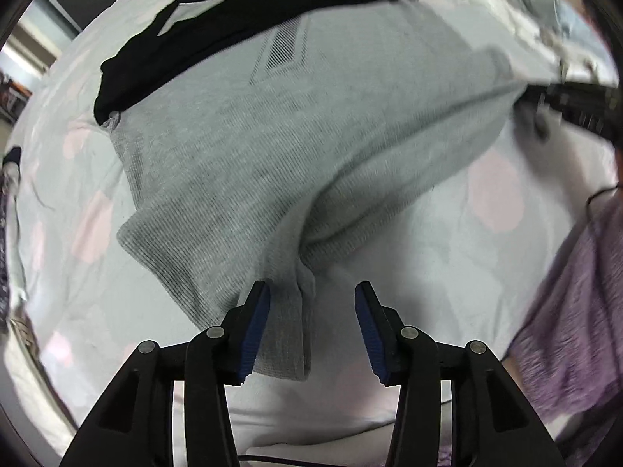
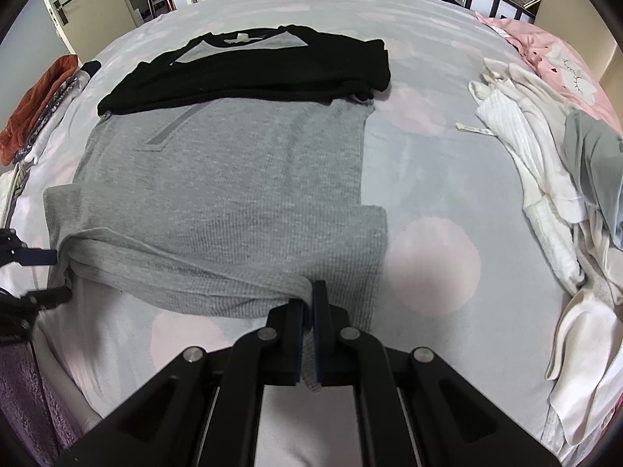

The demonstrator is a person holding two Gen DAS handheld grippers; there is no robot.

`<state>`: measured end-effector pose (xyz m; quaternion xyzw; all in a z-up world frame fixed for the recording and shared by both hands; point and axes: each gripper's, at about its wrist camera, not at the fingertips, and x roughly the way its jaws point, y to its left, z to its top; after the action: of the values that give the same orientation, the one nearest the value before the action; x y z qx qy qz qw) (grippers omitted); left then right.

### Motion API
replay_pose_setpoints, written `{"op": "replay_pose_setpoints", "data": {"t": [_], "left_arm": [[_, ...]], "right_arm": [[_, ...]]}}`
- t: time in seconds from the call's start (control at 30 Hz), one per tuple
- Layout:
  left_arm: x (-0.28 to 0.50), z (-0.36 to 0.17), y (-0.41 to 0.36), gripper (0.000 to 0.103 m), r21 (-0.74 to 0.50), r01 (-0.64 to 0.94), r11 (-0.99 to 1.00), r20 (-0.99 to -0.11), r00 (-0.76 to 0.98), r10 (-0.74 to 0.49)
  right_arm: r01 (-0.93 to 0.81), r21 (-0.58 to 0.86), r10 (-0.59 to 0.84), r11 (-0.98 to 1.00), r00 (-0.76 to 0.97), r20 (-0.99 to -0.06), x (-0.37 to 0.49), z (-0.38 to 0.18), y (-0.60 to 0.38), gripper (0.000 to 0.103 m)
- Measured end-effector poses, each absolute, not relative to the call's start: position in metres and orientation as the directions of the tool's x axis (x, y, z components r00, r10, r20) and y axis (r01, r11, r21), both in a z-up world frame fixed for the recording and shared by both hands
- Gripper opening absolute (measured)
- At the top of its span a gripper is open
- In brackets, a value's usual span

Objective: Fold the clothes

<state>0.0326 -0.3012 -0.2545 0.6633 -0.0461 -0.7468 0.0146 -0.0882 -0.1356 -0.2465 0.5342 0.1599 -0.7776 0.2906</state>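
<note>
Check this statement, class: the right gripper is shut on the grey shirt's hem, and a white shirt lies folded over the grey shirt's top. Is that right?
One detail is wrong. The garment across the top of the grey shirt is a black shirt, not white, as the right wrist view shows. The right gripper is indeed shut on the grey hem.

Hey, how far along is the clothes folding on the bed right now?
Done: a black folded garment lies flat. In hand: the grey ribbed knit top, its near hem pinched by the right gripper; the left gripper stands open around its corner. Left: the heap of white and grey clothes.
</note>
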Motion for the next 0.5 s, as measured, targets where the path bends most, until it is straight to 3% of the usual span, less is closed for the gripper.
{"op": "replay_pose_setpoints", "data": {"t": [0.2,0.33,0.5], "left_arm": [[0.030,-0.276,-0.296,0.045,0.182,-0.054,-0.982,-0.983,-0.026,-0.181],[0.032,-0.271,-0.306,0.014,0.188,0.005,-0.982,-0.982,-0.028,-0.188],[0.038,-0.244,-0.324,0.008,0.177,0.111,-0.978,-0.979,-0.082,-0.187]], "right_arm": [[0.624,0.060,-0.280,-0.779,-0.262,-0.924,-0.085,-0.245,-0.137,0.004],[0.624,0.056,-0.282,-0.780,-0.270,-0.921,-0.082,-0.243,-0.136,0.004],[0.628,0.048,-0.298,-0.776,-0.300,-0.906,-0.077,-0.233,-0.133,0.004]]}}
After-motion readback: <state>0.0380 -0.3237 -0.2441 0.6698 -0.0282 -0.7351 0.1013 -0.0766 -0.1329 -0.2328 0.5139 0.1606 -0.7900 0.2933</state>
